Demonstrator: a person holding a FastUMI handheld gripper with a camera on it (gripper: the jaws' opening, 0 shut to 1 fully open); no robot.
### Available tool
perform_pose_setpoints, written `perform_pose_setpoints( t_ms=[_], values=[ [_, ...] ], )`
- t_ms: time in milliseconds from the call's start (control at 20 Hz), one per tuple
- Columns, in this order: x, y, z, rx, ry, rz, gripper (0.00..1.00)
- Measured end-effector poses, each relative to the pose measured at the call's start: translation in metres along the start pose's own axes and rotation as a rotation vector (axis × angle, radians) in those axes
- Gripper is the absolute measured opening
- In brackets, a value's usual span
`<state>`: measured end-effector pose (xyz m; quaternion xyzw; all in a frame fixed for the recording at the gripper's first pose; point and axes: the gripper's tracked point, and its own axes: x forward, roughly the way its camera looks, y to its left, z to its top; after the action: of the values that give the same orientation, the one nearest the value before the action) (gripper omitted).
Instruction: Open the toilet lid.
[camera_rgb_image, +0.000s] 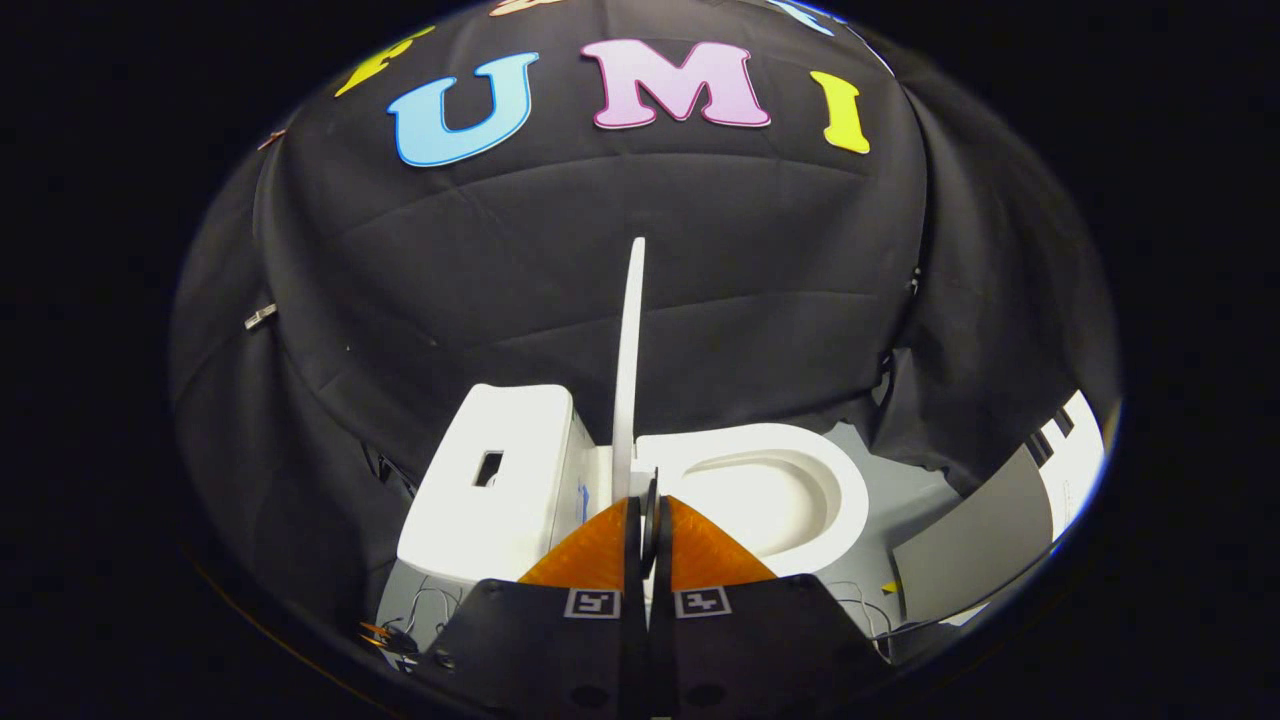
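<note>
— Tongs first: what is the gripper (648, 500) doing?

— Its two fingers are pressing together on the lower edge of the toilet lid (630, 370), nipping it from both sides. That thin edge is what is letting a narrow pinch get hold of it.

— And where is the lid standing?

— It is rising upright, edge-on to the camera, straight ahead of the fingers, between the tank (490, 480) on one side and the bowl (770, 490) on the other. I am judging it fully raised, or very nearly so, since the seat opening is lying bare.

— How is it looking as a material?

— Like a thin, flat, rigid white slab, smooth and probably hard plastic. The seat ring (850, 500) is showing the same glossy white, rounded and oval. The tank is looking boxy, with softened corners and a small dark rectangular recess on top.

— And around the toilet?

— A pale grey floor (900, 510) is carrying it, some thin cables (420, 605) are trailing near the base, and a flat grey panel (975, 545) is leaning beside the bowl.
</note>
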<state>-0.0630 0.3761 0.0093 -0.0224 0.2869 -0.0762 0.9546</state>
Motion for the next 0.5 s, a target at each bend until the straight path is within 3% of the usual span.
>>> perform_pose_setpoints(
  t_ms=[500],
  values=[
    [-0.001, 0.05, -0.004, -0.082, -0.06, -0.024, 0.07]
  ],
)
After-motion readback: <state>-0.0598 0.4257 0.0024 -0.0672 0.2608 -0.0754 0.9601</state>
